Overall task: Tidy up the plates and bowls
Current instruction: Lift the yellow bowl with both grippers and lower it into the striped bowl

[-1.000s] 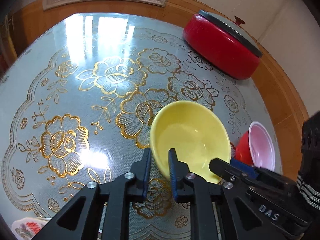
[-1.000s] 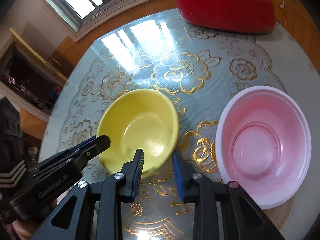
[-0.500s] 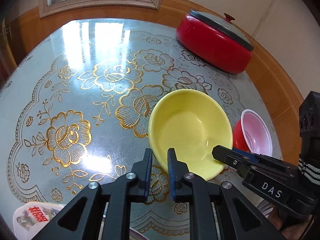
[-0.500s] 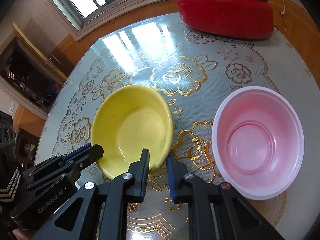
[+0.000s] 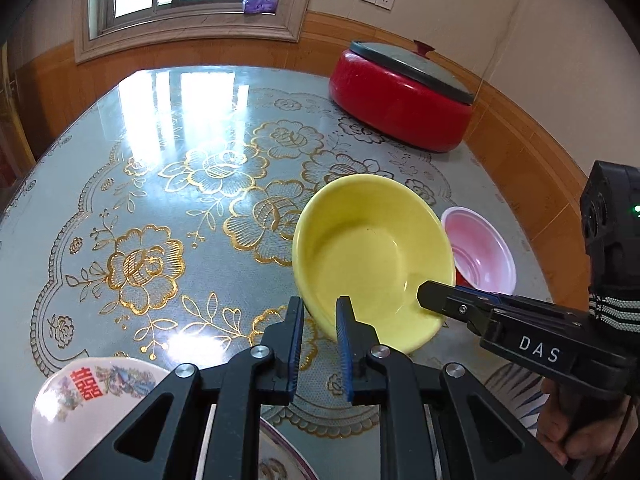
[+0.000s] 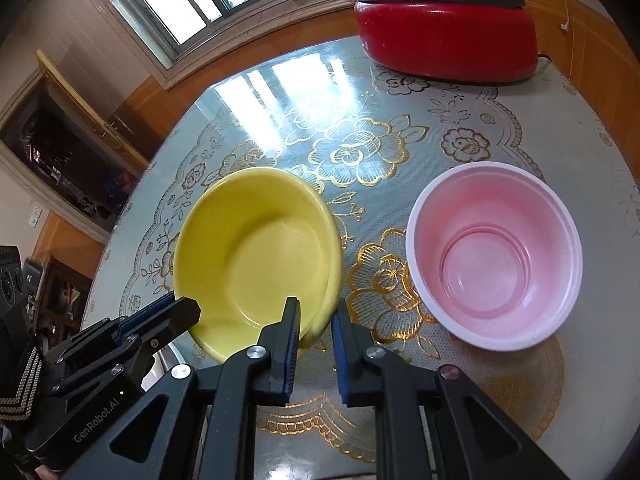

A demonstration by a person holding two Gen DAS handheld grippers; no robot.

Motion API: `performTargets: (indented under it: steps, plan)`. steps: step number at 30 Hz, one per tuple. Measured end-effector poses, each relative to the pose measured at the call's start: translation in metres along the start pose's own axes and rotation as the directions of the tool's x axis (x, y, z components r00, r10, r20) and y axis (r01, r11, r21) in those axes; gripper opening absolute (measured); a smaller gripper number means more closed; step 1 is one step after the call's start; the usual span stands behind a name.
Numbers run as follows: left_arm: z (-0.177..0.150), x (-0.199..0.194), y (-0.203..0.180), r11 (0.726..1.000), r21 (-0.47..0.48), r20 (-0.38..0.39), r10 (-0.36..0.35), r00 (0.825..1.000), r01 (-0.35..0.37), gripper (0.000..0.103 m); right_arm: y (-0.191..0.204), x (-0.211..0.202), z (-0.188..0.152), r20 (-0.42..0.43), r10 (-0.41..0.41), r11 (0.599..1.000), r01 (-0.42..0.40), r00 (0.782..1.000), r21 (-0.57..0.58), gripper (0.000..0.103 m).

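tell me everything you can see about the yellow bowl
The yellow bowl is a round, glossy, plain yellow dish, plastic or glazed by its look, empty inside. It is tilted, lifted off the table. Both grippers clamp its near rim: the left gripper and the right gripper, a finger inside and one outside each. The pink bowl stands apart on its right.

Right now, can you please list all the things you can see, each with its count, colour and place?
yellow bowl: 1, yellow, table centre, lifted and tilted, rim between the fingers of both tools
pink bowl: 1, pink with white rim, on table right of yellow bowl
red pot: 1, red with grey lid, far table edge
patterned plate: 1, white with red characters, near left edge
table: 1, glass over gold flower cloth
left tool: 1, black, on yellow bowl's rim
right tool: 1, black, on yellow bowl's rim
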State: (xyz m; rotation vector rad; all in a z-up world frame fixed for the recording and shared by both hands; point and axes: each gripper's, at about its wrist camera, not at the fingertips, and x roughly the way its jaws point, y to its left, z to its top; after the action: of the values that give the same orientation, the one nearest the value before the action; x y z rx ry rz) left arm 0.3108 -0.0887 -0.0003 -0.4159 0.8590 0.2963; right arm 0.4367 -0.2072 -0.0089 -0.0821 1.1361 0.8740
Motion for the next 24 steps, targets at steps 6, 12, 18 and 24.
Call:
performTargets:
  steps: [6,12,18,24]
  plan:
    - [-0.012,-0.014,-0.008,1.000,0.022,0.020,-0.018,1.000,0.018,0.017,0.000,-0.019,-0.012,0.018,0.003,1.000,-0.003,1.000,-0.008,0.015]
    - [-0.024,-0.033,-0.019,0.997,0.065,0.048,-0.040,0.998,0.037,0.017,0.000,-0.042,-0.031,0.044,0.007,1.000,-0.007,0.999,-0.012,0.015]
    - [-0.038,-0.053,-0.032,0.990,0.120,0.070,-0.082,0.994,0.073,0.017,-0.004,-0.068,-0.051,0.079,0.003,1.000,-0.003,0.997,0.002,0.015]
    - [-0.051,-0.063,-0.046,0.977,0.179,0.066,-0.134,0.989,0.120,0.017,-0.011,-0.090,-0.074,0.103,-0.018,0.999,0.014,0.994,0.033,0.015]
